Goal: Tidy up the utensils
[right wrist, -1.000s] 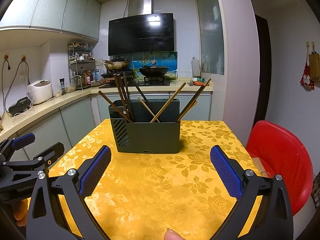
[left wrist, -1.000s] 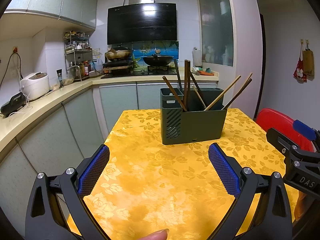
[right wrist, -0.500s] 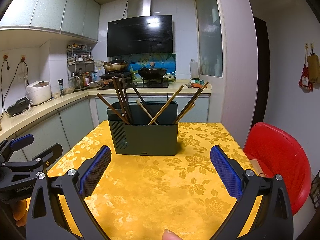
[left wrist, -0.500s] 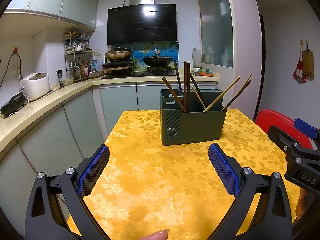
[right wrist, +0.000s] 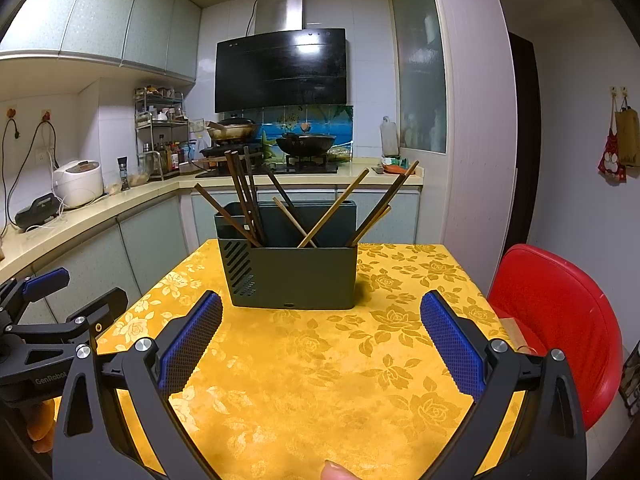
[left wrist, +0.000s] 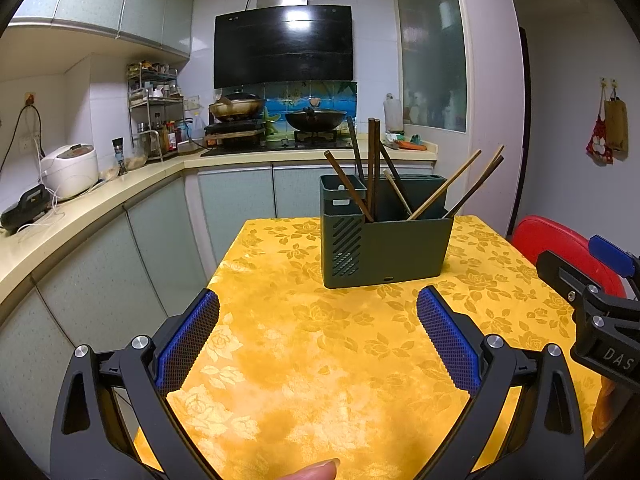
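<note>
A dark green utensil holder (left wrist: 384, 240) (right wrist: 290, 272) stands on the far part of the table with the yellow flowered cloth (left wrist: 328, 360) (right wrist: 320, 360). Several wooden and dark chopsticks (left wrist: 372, 168) (right wrist: 332, 212) lean in it, spread across its compartments. My left gripper (left wrist: 318, 340) is open and empty, held above the near cloth, well short of the holder. My right gripper (right wrist: 320, 344) is open and empty too, facing the holder. Each gripper shows at the edge of the other's view, the right one in the left wrist view (left wrist: 592, 312) and the left one in the right wrist view (right wrist: 52, 320).
A red plastic chair (right wrist: 556, 320) (left wrist: 560, 248) stands at the table's right side. A kitchen counter (left wrist: 80, 216) with a rice cooker (left wrist: 70, 170) runs along the left. A stove with pans (left wrist: 276, 120) is behind the table.
Both grippers have drawn back and risen slightly, so the holder looks a little farther away. Both stay open and empty.
</note>
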The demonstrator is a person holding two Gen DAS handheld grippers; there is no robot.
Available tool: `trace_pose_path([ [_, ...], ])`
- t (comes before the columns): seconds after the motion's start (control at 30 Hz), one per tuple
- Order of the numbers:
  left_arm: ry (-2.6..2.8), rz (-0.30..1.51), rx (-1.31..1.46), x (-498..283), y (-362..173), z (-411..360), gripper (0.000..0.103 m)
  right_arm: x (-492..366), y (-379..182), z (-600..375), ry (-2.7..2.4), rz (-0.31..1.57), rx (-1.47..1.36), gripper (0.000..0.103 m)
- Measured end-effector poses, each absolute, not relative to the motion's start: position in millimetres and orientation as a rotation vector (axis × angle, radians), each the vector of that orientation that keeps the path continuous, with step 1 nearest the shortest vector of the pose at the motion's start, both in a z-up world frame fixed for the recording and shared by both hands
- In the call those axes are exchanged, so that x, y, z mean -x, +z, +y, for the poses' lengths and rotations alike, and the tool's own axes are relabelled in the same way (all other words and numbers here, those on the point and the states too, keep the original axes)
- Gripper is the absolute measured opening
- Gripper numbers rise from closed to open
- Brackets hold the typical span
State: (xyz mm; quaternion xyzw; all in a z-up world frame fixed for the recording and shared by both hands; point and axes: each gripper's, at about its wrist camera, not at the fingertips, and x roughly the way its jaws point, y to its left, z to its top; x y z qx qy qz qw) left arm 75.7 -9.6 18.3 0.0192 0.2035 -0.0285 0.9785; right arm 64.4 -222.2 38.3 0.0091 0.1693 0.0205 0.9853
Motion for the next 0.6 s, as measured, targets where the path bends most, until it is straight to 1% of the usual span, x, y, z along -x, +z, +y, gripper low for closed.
trace_pose_path([
  [0.6,-0.058,0.412,-0.040,-75.9,17.9,-9.9,0.096,-66.0,37.2,-221.2,0.042,0.344,-0.017,0.096],
])
